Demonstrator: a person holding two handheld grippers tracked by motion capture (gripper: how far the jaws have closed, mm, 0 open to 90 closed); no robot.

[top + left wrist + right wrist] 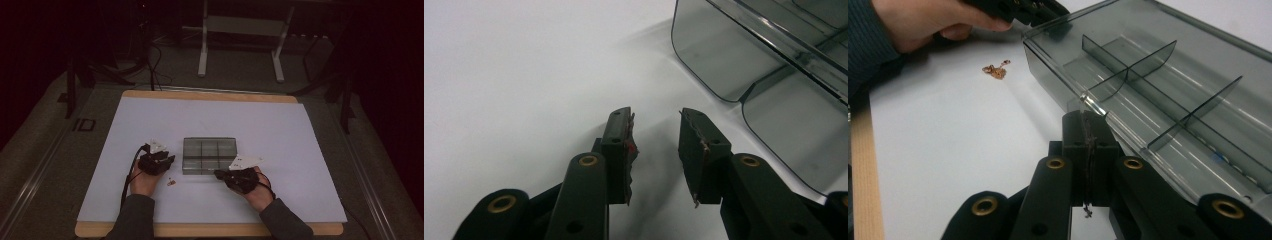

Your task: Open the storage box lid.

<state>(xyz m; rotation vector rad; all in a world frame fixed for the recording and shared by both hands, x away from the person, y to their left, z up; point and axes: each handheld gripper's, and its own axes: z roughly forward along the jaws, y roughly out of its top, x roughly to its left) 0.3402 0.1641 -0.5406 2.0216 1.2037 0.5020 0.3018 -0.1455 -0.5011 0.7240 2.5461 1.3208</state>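
left tool (655, 150) released — jaws apart over bare white surface (280, 130), just beside the box's left edge | right tool (1088, 125) clenched — jaws pressed together at the near rim of the smoky divided box (209, 155) | small copper-coloured trinket (171, 183) lies loose on the surface between both hands

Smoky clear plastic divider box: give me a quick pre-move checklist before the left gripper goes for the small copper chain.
1. Smoky clear plastic divider box flat on white mat: ok.
2. Right gripper shut at the box's near rim: ok; whether it pinches the rim: cannot tell.
3. Left gripper open, nothing between its pads: ok.
4. Small copper chain free on the mat, between the hands: ok.
5. Left gripper aimed at the chain: not ok; it points toward the box corner.
6. Compartments empty: cannot tell.
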